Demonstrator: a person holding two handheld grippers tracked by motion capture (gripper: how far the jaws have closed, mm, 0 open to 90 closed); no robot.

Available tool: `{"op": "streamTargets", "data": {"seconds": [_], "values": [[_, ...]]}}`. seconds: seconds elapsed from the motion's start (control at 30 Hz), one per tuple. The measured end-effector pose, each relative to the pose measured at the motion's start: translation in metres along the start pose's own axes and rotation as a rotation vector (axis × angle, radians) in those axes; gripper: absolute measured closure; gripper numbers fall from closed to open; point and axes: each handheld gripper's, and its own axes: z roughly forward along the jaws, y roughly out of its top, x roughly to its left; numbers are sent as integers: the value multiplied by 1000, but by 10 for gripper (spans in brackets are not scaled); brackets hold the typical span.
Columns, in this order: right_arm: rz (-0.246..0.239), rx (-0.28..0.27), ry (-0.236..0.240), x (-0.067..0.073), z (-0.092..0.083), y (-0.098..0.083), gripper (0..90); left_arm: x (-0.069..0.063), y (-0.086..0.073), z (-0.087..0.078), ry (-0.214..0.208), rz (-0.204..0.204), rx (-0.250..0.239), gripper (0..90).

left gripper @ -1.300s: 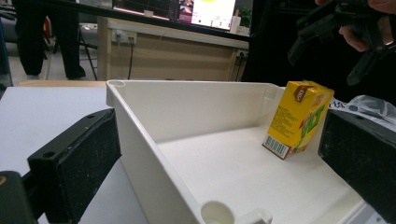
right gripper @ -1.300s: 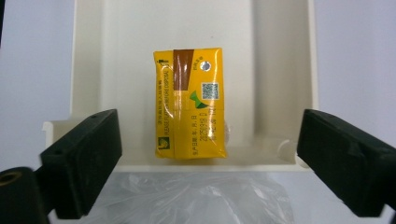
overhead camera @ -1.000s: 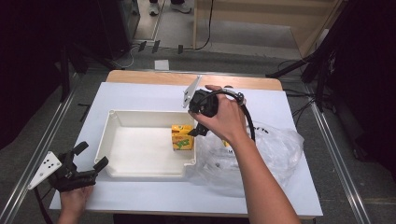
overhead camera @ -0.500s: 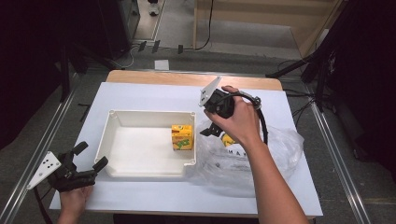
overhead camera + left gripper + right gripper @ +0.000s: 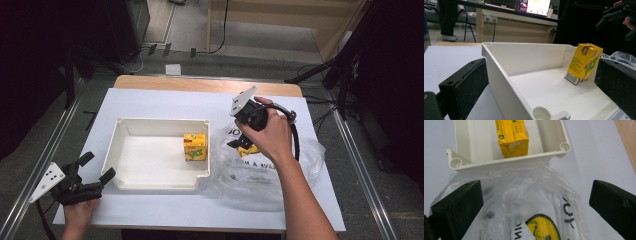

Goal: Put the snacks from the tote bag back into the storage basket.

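Beneath the spread, empty jaws of the right gripper [image 5: 242, 145] lay the clear plastic bag [image 5: 531, 202]; beyond them the yellow juice carton [image 5: 511, 137] stood in the white tray [image 5: 150, 125]; the left gripper [image 5: 95, 167] gaped at the tray's corner

The right gripper [image 5: 240, 142] sits right of centre in the high view, held from above by the right hand [image 5: 267, 135], forearm running to the bottom edge; its jaws are spread wide. The left gripper [image 5: 95, 167] lies at lower left, jaws apart, gripped by the left hand [image 5: 79, 212].
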Motion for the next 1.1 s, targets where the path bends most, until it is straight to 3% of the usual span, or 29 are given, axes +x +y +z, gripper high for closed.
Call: {"op": "streamTargets", "data": {"seconds": [1.1], "values": [[142,-74,-81,14,-25,-81,13,-1,0,1,1,9,10,0]]}}
